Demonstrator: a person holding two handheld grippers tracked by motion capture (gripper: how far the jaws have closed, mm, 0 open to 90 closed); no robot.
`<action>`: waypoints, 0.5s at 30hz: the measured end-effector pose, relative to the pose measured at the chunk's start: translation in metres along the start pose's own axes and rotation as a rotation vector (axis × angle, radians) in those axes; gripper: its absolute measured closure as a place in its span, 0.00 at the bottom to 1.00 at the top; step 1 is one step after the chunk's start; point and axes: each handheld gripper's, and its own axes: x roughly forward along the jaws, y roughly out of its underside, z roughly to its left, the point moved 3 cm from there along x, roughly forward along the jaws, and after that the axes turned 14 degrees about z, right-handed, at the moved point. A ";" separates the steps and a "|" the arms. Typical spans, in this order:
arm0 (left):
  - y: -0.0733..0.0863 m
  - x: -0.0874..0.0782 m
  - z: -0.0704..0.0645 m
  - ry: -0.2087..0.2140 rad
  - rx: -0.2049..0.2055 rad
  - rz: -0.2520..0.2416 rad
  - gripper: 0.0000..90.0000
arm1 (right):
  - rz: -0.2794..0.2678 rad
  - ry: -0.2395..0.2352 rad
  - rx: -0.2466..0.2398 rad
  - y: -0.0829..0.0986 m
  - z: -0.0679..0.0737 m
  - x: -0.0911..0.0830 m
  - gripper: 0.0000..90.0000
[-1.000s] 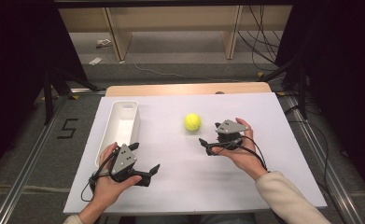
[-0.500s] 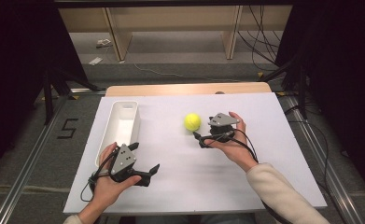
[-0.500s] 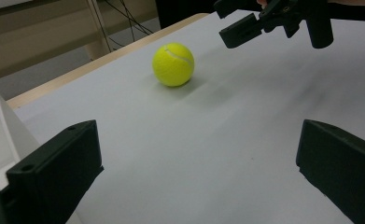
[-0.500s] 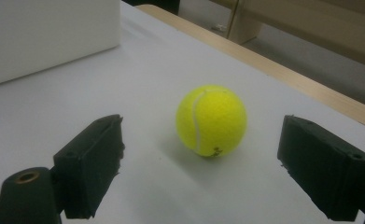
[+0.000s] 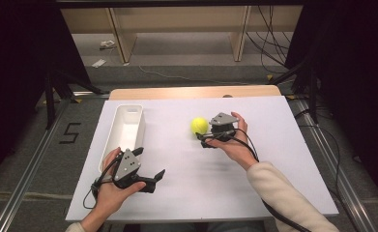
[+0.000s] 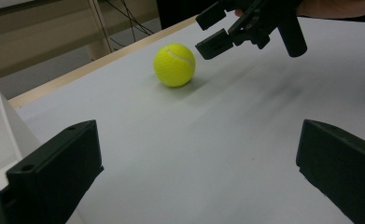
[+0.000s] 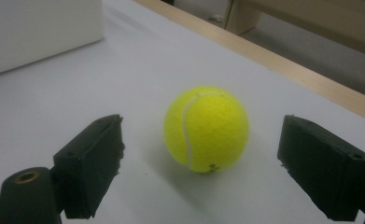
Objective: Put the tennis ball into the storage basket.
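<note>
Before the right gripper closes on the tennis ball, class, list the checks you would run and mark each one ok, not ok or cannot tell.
1. Right gripper open wide enough for the tennis ball: ok, jaws stand well apart on either side of it.
2. Ball centred between the jaws: ok, in the right gripper view it sits about midway.
3. Jaws far enough forward to close around the ball's middle: cannot tell, the ball looks slightly ahead of the tips.
4. Ball at rest on the table: ok, it sits on the white surface, untouched.
5. Left gripper out of the way: ok, open and near the table's front edge.
6. White bin free of objects: ok, it looks empty.
</note>
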 end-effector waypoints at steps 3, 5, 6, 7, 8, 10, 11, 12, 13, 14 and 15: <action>0.000 0.000 0.000 0.001 -0.002 -0.001 0.00 | 0.006 0.000 0.000 -0.004 -0.001 0.009 0.17; 0.000 0.000 0.000 0.001 -0.002 -0.003 0.00 | 0.011 0.000 0.008 -0.006 -0.001 0.014 0.17; 0.000 0.000 0.000 0.002 -0.002 -0.005 0.00 | 0.013 0.001 0.012 -0.006 -0.002 0.016 0.17; -0.001 -0.001 -0.001 0.002 -0.003 -0.006 0.00 | 0.014 0.003 0.017 -0.007 -0.003 0.019 0.17; -0.001 -0.001 -0.001 0.002 -0.003 -0.006 0.00 | 0.014 -0.002 0.026 -0.008 -0.003 0.021 0.17; -0.001 -0.001 -0.001 0.003 0.000 -0.007 0.00 | 0.017 -0.011 0.037 -0.009 -0.003 0.025 0.17; -0.001 -0.001 -0.001 0.003 0.001 -0.007 0.00 | 0.021 -0.016 0.038 -0.009 -0.003 0.028 0.17; -0.001 -0.001 -0.001 0.003 0.001 -0.007 0.00 | 0.023 -0.017 0.039 -0.008 -0.004 0.030 0.17; -0.001 -0.001 -0.001 0.004 0.000 -0.006 0.00 | 0.027 -0.015 0.038 -0.008 -0.004 0.032 0.17; -0.001 -0.001 -0.001 0.004 0.000 -0.006 0.00 | 0.029 -0.014 0.041 -0.009 -0.004 0.034 0.17; -0.001 -0.001 -0.001 0.003 -0.001 -0.007 0.00 | 0.031 -0.014 0.043 -0.009 -0.005 0.037 0.17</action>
